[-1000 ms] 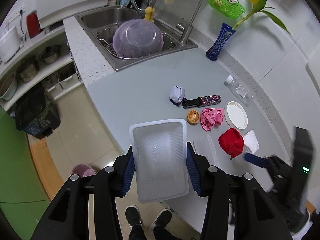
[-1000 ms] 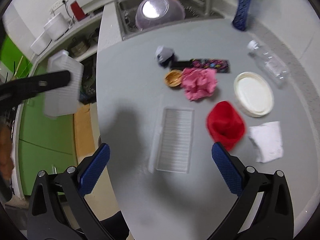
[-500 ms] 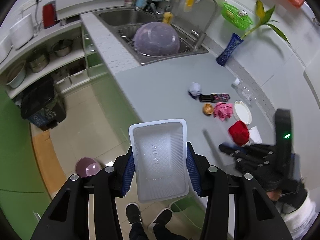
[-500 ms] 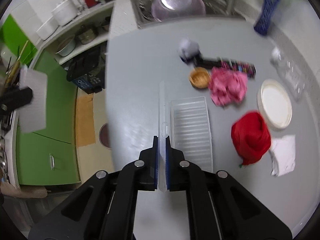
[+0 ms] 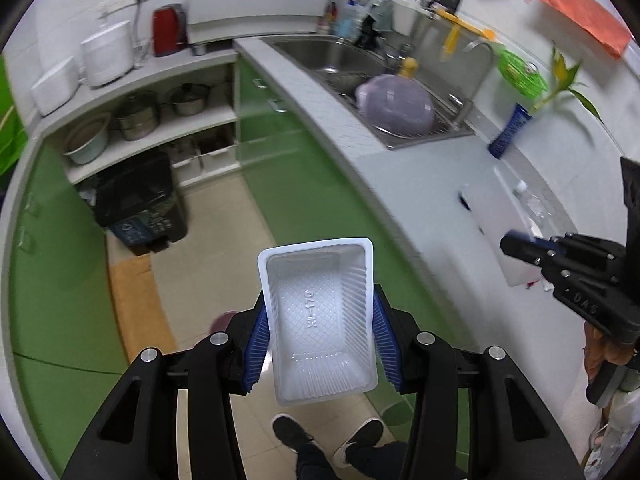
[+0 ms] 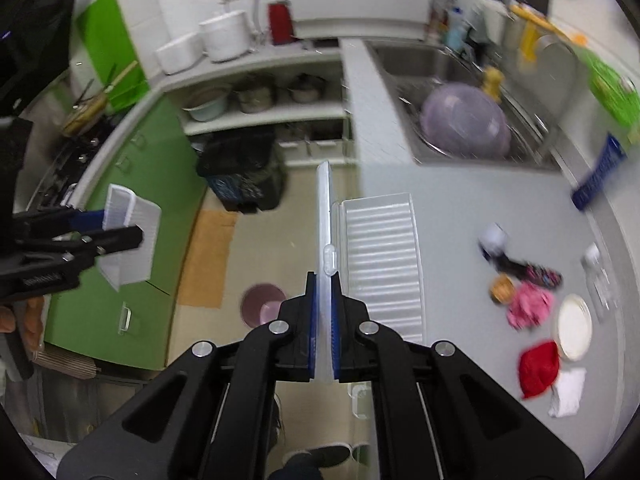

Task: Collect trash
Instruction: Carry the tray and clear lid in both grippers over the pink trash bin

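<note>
My left gripper (image 5: 320,330) is shut on a white plastic food tray (image 5: 320,316) and holds it above the floor, off the counter. That tray also shows in the right wrist view (image 6: 130,236). My right gripper (image 6: 325,328) is shut on the edge of a clear ribbed plastic lid (image 6: 380,268), held upright above the counter edge; the lid shows in the left wrist view (image 5: 500,220). A black trash bin (image 5: 140,198) stands on the floor by the shelves. On the grey counter (image 6: 460,208) lie a red wad (image 6: 538,368), pink wad (image 6: 526,310), white lid (image 6: 574,326) and tissue (image 6: 568,398).
A sink (image 5: 360,68) holds a purple bowl (image 5: 394,106). A blue vase (image 5: 508,132) stands by the wall. A clear bottle (image 6: 598,272), a small orange cup (image 6: 502,288) and a dark patterned packet (image 6: 528,272) lie on the counter. A purple basin (image 6: 264,306) sits on the floor.
My right gripper closed on the clear lid and lifted it off the counter. Both grippers swung left, away from the counter and toward the floor and the black bin.
</note>
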{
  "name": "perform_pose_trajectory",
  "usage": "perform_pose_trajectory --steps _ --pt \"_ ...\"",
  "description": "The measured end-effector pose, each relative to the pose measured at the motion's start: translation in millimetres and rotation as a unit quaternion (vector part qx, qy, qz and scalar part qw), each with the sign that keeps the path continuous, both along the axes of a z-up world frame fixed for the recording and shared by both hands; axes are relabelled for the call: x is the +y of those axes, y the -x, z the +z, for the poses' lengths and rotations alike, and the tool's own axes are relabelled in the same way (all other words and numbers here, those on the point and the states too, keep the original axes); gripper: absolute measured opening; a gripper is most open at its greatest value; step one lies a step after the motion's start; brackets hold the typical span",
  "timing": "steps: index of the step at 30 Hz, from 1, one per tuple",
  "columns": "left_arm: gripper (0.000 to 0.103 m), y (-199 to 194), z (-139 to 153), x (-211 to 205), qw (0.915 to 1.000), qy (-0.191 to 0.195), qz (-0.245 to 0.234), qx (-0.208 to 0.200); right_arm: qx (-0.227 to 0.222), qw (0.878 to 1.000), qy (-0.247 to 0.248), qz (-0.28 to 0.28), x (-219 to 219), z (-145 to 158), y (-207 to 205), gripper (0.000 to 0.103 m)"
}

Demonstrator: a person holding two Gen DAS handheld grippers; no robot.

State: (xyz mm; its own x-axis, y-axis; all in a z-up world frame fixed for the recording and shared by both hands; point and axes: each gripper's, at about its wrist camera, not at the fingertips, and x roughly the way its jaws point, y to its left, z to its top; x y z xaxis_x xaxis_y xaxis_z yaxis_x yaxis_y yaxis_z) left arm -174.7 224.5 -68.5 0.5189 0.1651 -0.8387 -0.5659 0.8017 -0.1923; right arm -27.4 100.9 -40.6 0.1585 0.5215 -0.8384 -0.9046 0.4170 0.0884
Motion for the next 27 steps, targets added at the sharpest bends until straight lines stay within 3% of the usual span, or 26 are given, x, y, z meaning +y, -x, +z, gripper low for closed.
perform_pose_trajectory --steps 5,10,13,15,20,22,25,27 --pt "0.047 29.9 -14.1 34.1 0.9992 0.006 0.040 0.005 0.004 0.998 -0.003 0.060 62.9 -7.8 31.5 0.005" --pt "0.047 45.0 -69.1 71.3 0.9959 0.029 0.082 0.025 0.020 0.994 0.011 0.109 122.8 -54.9 49.9 0.005" --pt "0.047 48.3 -127.7 93.2 0.9934 0.042 0.101 0.034 0.019 0.991 0.029 0.128 153.0 -110.5 56.4 0.005" --pt "0.047 48.9 -175.4 106.3 0.9920 0.053 0.108 0.038 0.020 0.990 0.042 0.136 169.6 -163.2 60.8 0.005" --pt "0.047 38.6 -329.9 137.6 0.9878 0.083 0.124 0.044 0.026 0.990 0.060 0.123 179.3 -280.7 62.3 0.005" --pt "0.047 36.1 -376.9 145.2 0.9859 0.095 0.130 0.047 0.028 0.990 0.071 0.117 180.8 -329.2 56.9 0.005" --pt "0.047 31.7 -442.7 157.3 0.9823 0.108 0.143 0.055 0.030 0.989 0.085 0.113 181.8 -384.8 52.5 0.005" --pt "0.055 31.9 -476.5 167.1 0.9787 0.126 0.153 0.054 0.029 0.989 0.092 0.113 181.9 -411.8 48.2 0.005"
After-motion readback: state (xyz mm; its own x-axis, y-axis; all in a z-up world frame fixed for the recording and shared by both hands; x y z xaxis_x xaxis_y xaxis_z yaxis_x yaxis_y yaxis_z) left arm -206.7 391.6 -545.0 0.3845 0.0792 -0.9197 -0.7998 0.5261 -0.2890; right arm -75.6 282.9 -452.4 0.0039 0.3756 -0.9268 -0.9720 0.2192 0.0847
